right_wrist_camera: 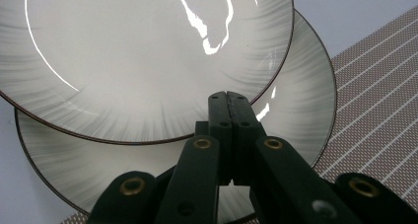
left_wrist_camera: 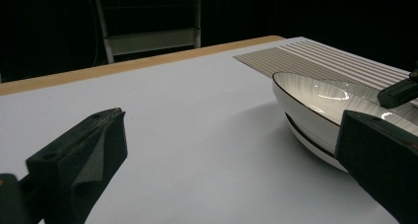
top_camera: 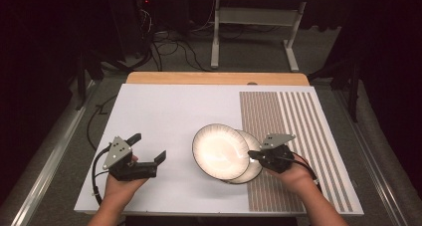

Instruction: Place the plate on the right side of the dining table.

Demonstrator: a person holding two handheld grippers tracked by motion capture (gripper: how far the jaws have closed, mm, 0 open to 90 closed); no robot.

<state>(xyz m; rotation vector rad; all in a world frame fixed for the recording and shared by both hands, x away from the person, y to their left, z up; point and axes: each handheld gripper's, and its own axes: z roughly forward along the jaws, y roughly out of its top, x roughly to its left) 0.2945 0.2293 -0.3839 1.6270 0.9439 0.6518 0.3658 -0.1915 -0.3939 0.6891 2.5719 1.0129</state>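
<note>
Two round white plates with dark rims lie overlapped at the middle right of the white table top (top_camera: 164,111). The upper plate (top_camera: 220,150) (right_wrist_camera: 138,51) (left_wrist_camera: 315,98) rests partly on the lower plate (top_camera: 255,170) (right_wrist_camera: 305,86) (left_wrist_camera: 315,152). My right gripper (top_camera: 250,154) (right_wrist_camera: 229,98) is shut, jaws pressed together, with its tips at the upper plate's right rim, above the lower plate. It holds nothing between its jaws. My left gripper (top_camera: 147,147) (left_wrist_camera: 231,130) stands open above the bare white surface to the left of the plates, with nothing in it.
A brown and white striped mat (top_camera: 293,126) (right_wrist_camera: 379,86) covers the right side of the table, and the lower plate overlaps its edge. A wooden strip (top_camera: 214,78) runs along the far edge. Beyond it are a metal stand (top_camera: 254,22) and cables on the floor.
</note>
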